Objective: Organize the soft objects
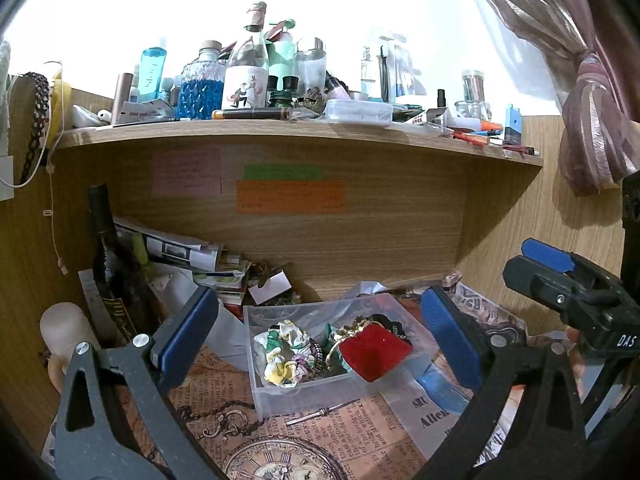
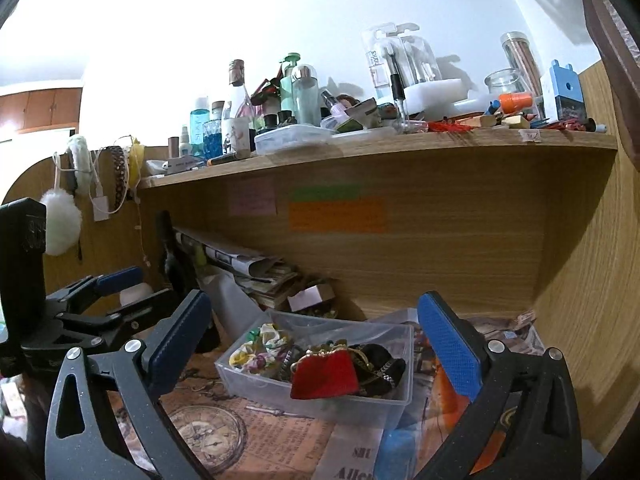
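Left claw (image 1: 318,338): blue pads spread wide, nothing between them, poised over the clear plastic bin (image 1: 276,394); seen from the right wrist view as a black tool with blue tips at left (image 2: 116,292), also parted

Right claw (image 2: 316,346): pads likewise released and empty, framing the same bin (image 2: 256,380) from slightly further right

Clear plastic bin: stands on the counter (image 1: 320,440), which is covered with vintage newsprint paper bearing a pocket-watch print (image 1: 280,464). Contents, all soft goods:
- floral fabric scrunchie (image 1: 282,354), white with green, yellow and purple, at the bin's left end
- red velvet pouch (image 1: 376,354) with gold clasp, resting on top toward the front right corner, its lower edge overhanging the rim
- black pouch (image 2: 380,362) with chain trim, behind and partly under the red one
- beaded or chain items between them, too tangled to itemise

Progress, as judged: several soft pieces already gathered in the bin; the red pouch sits proud and may want tucking down. White pompom (image 2: 60,226) hangs on the side panel, well apart from the bin; whether it counts as pending cannot be told

Upper shelf (image 1: 280,130): bottles and stationery, not soft goods
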`<action>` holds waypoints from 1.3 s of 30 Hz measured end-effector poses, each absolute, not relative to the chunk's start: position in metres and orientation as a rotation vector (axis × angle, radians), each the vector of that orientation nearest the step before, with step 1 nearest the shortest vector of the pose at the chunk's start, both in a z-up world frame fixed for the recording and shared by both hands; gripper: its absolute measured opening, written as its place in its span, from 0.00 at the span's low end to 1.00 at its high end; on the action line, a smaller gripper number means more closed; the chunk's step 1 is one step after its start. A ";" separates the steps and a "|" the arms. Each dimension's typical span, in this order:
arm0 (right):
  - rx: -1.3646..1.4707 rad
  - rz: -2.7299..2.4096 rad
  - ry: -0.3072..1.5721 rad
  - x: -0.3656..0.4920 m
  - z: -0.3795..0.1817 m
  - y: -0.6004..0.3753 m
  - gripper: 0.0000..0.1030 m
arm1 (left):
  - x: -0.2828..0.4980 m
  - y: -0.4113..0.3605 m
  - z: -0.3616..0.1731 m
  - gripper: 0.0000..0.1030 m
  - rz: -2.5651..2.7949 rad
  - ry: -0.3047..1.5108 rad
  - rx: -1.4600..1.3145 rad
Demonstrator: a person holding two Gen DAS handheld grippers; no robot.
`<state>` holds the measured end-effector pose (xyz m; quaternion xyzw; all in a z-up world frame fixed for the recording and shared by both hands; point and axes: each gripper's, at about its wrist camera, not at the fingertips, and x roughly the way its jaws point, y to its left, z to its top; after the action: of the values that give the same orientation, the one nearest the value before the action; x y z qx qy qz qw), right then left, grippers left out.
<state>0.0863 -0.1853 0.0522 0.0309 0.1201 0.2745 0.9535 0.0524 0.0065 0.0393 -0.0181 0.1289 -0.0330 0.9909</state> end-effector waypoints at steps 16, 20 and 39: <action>0.060 0.560 0.236 0.082 0.052 -0.182 1.00 | 0.053 0.008 0.038 1.00 -0.055 0.262 -0.040; 0.059 0.557 0.236 0.082 0.052 -0.181 1.00 | 0.053 0.009 0.038 1.00 -0.058 0.263 -0.040; 0.059 0.570 0.243 0.083 0.051 -0.180 1.00 | 0.056 0.012 0.035 1.00 -0.070 0.275 -0.046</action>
<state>0.0834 -0.1799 0.0507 0.0292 0.1198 0.2806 0.9519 0.0556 0.0115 0.0348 -0.0227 0.1369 -0.0346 0.9897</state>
